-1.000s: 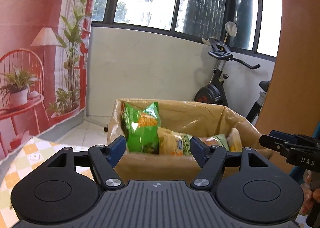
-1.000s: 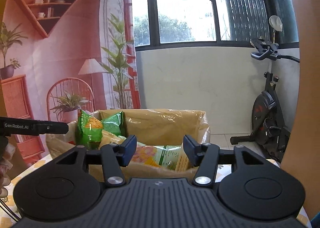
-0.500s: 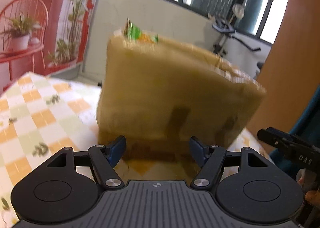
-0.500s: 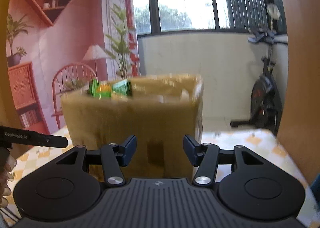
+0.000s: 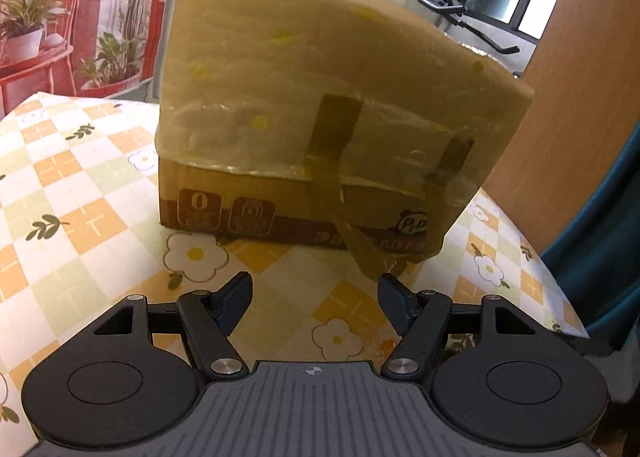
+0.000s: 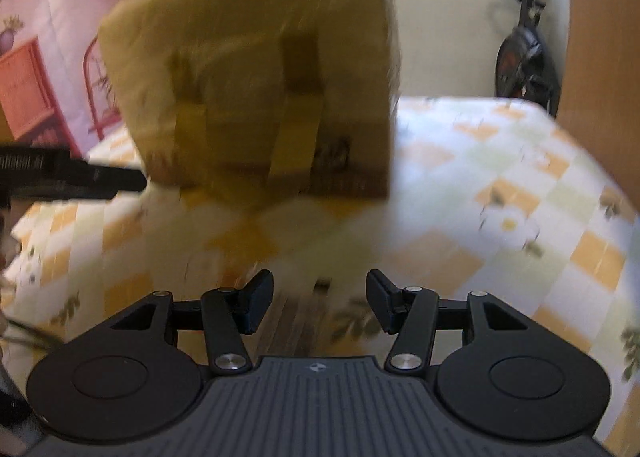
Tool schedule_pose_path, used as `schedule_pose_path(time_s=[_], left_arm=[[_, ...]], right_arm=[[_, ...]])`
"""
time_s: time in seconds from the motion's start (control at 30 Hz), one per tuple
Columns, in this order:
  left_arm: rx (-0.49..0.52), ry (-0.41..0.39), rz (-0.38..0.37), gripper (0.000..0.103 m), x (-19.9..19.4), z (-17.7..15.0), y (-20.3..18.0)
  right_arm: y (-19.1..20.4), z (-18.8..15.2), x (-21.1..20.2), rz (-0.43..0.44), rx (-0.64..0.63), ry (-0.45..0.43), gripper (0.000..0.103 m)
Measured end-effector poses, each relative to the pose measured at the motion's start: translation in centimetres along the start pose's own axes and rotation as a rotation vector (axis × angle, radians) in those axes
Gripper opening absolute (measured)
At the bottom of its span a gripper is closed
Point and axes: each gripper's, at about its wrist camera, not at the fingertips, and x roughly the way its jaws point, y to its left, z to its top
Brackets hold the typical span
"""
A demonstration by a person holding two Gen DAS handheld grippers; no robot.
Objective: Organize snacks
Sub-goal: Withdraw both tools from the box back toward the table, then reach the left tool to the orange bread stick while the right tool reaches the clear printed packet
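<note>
A tall cardboard box wrapped in yellowish tape stands on the checkered tablecloth. It also shows, blurred, in the right wrist view. Its contents are hidden from this low angle, except a sliver of green packet at its top rim. My left gripper is open and empty, low over the cloth just in front of the box. My right gripper is open and empty, low over the cloth before the box. The left gripper's finger reaches in from the left edge of the right wrist view.
An exercise bike stands beyond the table's far right. A brown wooden panel rises at the right. A red mural backdrop with painted plants covers the left wall.
Both grippers have dropped from above the box's rim to just over the tablecloth. The snack packets inside the box have gone out of sight. The right wrist view is blurred by motion.
</note>
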Motion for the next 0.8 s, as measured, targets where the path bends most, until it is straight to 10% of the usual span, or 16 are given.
schedule_pose_path(time_s=[0.8], left_arm=[[0.015,0.151,-0.052,0.061,2.9,-2.6,-2.0]], right_arm=[[1.8,-1.2,2.1,0.022,-0.089,0.023,0.032]])
